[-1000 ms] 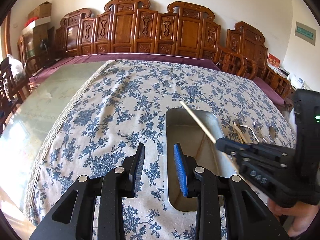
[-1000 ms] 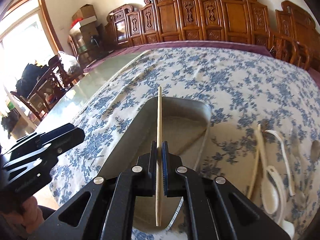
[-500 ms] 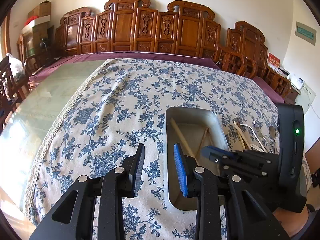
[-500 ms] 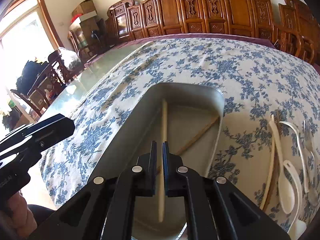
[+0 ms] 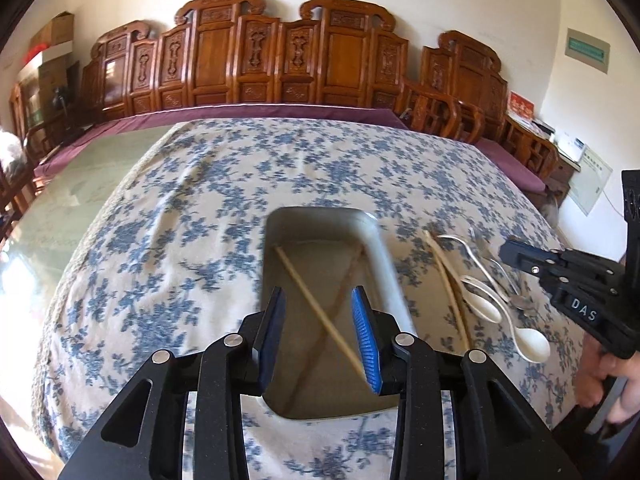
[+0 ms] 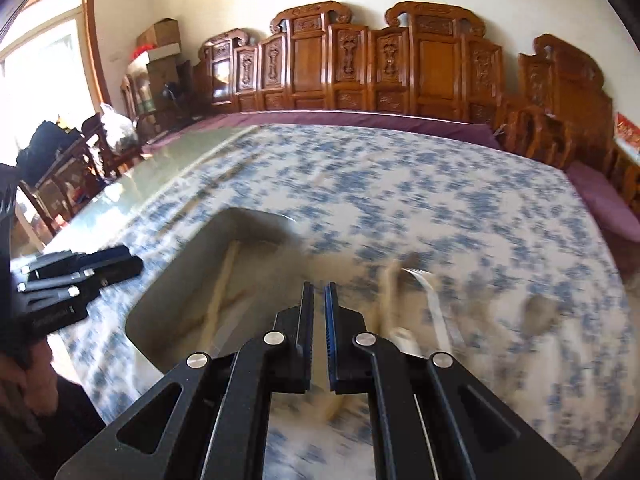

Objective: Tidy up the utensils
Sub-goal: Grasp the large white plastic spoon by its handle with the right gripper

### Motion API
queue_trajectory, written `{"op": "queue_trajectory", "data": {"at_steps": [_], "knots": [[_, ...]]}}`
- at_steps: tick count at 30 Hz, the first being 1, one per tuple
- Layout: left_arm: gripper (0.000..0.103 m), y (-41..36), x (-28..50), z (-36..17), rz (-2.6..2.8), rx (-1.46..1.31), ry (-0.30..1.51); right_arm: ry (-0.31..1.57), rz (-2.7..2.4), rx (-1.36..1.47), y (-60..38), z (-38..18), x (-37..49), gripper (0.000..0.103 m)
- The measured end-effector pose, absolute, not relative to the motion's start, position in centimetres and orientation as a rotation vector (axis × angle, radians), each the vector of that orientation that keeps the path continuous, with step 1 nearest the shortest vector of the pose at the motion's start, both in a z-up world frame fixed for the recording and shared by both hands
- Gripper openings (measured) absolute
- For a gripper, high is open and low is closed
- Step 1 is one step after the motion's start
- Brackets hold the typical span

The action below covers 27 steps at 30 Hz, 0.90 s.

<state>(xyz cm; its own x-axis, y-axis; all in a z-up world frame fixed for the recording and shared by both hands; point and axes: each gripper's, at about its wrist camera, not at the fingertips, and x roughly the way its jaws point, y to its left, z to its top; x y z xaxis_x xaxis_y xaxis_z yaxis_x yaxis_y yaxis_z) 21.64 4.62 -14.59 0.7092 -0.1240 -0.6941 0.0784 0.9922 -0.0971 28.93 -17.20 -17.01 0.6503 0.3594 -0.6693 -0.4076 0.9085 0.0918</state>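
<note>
Large bench (image 5: 224, 184) under a blue-flowered cloth, carved wooden chairs (image 5: 280, 56) lined along its far edge. Near the front edge, a metal tray (image 5: 386, 256), long side running away from the front. Inside it, two chopsticks (image 5: 316, 304) lying crossed on the tray floor. On the cloth just beside the tray's right wall, towards the bench's right edge: one more chopstick (image 5: 448, 276), white spoons (image 5: 486, 300) and what looks like a fork, too blurred in the right wrist view to sort further.

Left hand-held gripper (image 5: 318, 328) poised over the tray's near end, jaws having just opened a little, parted partway, nothing pinched; crossed chopsticks seen through the gap, not touched. Right hand-held gripper (image 6: 319, 320) over the tray's right wall, angled towards the loose pile, jaws almost together with only a thin slit, nothing in them.

Step in hand, by the look of it: between placings, right side heading for the next utensil. Next move calls for opening those jaws before descent, lining the pads across the lone chopstick, and pinching low against the cloth without dragging the spoons that touch it.
</note>
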Motion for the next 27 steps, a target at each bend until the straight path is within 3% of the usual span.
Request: {"op": "queue_trajectory", "data": {"at_steps": [6,11,27], "knots": [[0.047,1.2,21.6,-14.8,-0.168,-0.031,0.762,0.786,0.363,-0.094,-21.6,-18.9,28.5,0.007],[0.072,-1.2,21.3,-15.0,-0.203,-0.008,0.742,0.848,0.352,-0.062,-23.1,-21.8,28.5,0.016],[0.074,-4.6,21.3,-16.5,-0.263,0.006,0.789,0.930,0.358,-0.112,-23.6,-25.0,28.7,0.016]]}}
